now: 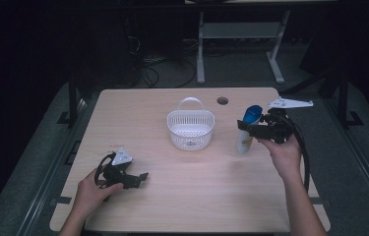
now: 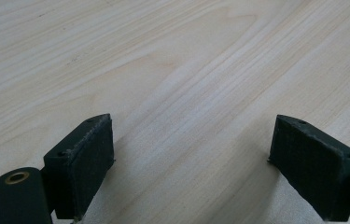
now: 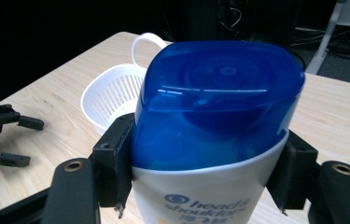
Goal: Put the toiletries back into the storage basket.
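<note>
A white shampoo bottle (image 1: 245,133) with a blue cap (image 3: 219,98) is held up over the table, right of the white basket (image 1: 190,129). My right gripper (image 1: 254,129) is shut on the bottle just under the cap, one pad on each side. In the right gripper view the bottle (image 3: 200,196) fills the middle and the basket (image 3: 112,95) lies behind it to the left. My left gripper (image 1: 140,179) rests low at the front left of the table, open, with bare wood between its pads (image 2: 86,163).
The wooden table (image 1: 138,108) has a round cable hole (image 1: 222,101) at its back edge. The basket has a loop handle (image 1: 191,102) on its far side. A desk frame (image 1: 241,44) and cables stand on the dark floor behind.
</note>
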A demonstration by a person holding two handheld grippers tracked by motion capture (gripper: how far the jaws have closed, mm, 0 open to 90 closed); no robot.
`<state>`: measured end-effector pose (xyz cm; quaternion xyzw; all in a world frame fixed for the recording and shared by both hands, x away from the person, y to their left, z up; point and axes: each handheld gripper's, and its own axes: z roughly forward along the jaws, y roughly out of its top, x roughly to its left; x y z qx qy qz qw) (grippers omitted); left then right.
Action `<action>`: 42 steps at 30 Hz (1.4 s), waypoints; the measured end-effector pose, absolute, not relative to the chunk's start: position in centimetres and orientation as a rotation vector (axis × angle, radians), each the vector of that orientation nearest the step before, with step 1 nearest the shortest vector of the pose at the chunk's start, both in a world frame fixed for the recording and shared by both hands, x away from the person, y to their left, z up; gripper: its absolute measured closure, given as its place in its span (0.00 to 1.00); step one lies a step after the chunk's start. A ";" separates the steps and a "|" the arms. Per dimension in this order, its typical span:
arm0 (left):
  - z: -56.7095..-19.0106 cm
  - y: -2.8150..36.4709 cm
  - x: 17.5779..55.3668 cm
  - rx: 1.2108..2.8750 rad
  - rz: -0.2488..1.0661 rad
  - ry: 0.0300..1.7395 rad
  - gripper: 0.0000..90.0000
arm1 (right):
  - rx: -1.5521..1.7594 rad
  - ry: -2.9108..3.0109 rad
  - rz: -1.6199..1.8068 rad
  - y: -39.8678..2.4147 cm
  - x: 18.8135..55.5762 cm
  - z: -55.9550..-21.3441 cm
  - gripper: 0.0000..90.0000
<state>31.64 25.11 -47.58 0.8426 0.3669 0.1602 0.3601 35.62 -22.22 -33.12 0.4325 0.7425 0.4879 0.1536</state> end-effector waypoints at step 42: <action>-47.6 25.1 31.6 2.169 0.413 0.942 0.15 | 1.125 2.155 1.472 -15.7 40.6 -28.3 0.39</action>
